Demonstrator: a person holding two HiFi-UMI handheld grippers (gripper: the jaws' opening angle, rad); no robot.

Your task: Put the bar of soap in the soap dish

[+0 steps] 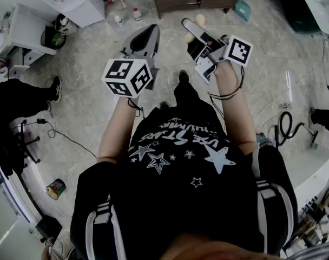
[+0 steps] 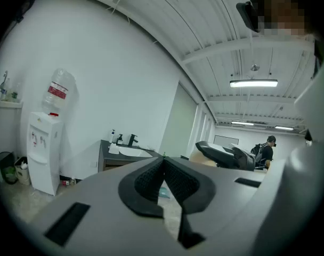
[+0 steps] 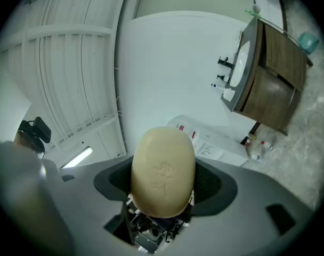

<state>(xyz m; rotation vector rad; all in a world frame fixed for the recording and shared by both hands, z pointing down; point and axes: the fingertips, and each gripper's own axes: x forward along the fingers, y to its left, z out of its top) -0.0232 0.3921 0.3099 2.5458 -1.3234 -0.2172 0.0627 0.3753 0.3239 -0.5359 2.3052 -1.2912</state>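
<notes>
Bar of soap (image 3: 163, 167) is grasped between widely spread jaws of right gripper (image 3: 164, 188), held in air. Left gripper (image 2: 163, 163) jaws are clenched, empty. Sink basin (image 2: 129, 152) is seen far left; contents indiscernible.

- Left gripper (image 1: 148, 37): held out ahead on a bare forearm, jaws closed together, nothing between them.
- Right gripper (image 1: 196, 28): held out ahead, rolled sideways, jaws wide, clamped on soap (image 3: 163, 172).
</notes>
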